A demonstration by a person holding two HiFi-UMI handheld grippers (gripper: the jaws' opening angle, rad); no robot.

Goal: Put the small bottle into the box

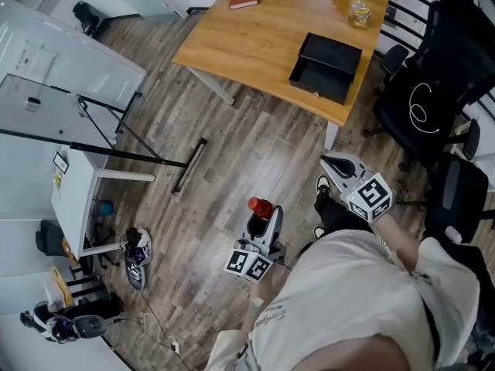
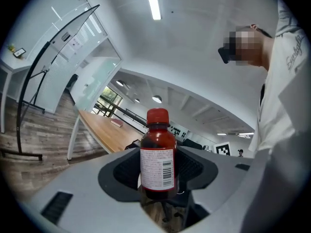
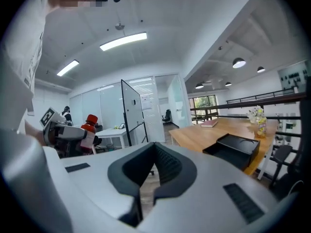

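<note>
Left gripper view shows the left gripper's (image 1: 267,216) jaws clamped on the small bottle (image 2: 158,160), right gripper (image 3: 154,164) pinched together empty, box (image 1: 326,68) on the table (image 1: 255,45) at one o'clock.

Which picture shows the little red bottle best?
The left gripper view: the small bottle stands close up between the jaws, cap and label clear. The head view shows mostly its red cap. The right gripper view shows it tiny, far left.

Box (image 1: 326,69) on table (image 1: 255,45), bottle (image 1: 259,205) between left tongs (image 1: 264,219), well apart
</note>
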